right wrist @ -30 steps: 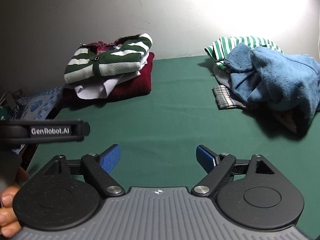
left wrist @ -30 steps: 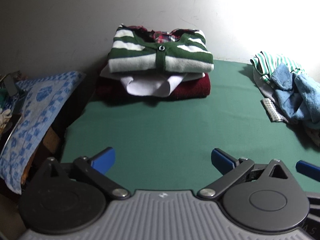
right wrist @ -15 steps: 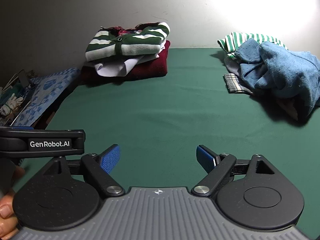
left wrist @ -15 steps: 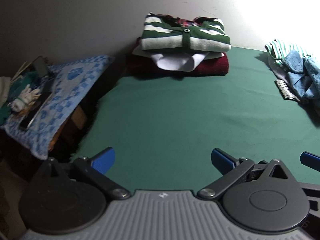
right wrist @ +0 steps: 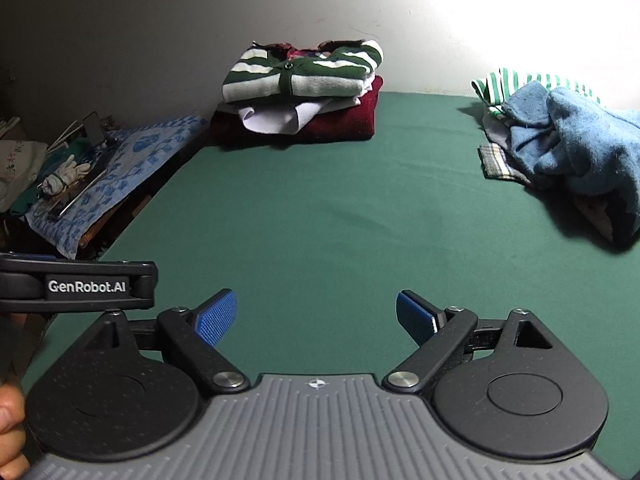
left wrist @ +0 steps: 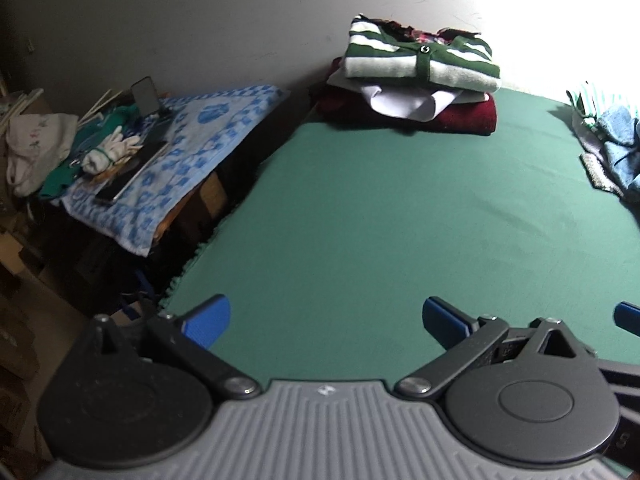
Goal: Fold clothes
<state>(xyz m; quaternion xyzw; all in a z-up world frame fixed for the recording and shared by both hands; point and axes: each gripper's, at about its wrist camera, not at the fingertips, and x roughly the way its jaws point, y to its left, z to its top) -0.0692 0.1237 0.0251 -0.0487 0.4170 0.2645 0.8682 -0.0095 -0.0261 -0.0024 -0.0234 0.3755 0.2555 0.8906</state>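
A stack of folded clothes (left wrist: 420, 80), topped by a green-and-white striped cardigan (right wrist: 300, 76), sits at the far edge of the green table (right wrist: 320, 208) by the wall. A heap of unfolded clothes (right wrist: 560, 140), with a blue towel-like garment on top and a green-striped piece behind, lies at the right; it shows in the left wrist view (left wrist: 612, 148) too. My left gripper (left wrist: 326, 318) is open and empty above the near left part of the table. My right gripper (right wrist: 316, 316) is open and empty above the near middle.
A low side surface covered by a blue patterned cloth (left wrist: 176, 160) stands left of the table, holding a phone (left wrist: 144, 94), gloves and clutter. The table's left edge (left wrist: 224, 224) drops to boxes on the floor. A grey wall runs behind the table.
Both grippers have pulled back towards the near edge and the left one has swung left, so the folded stack looks farther away. Both stay open and empty.
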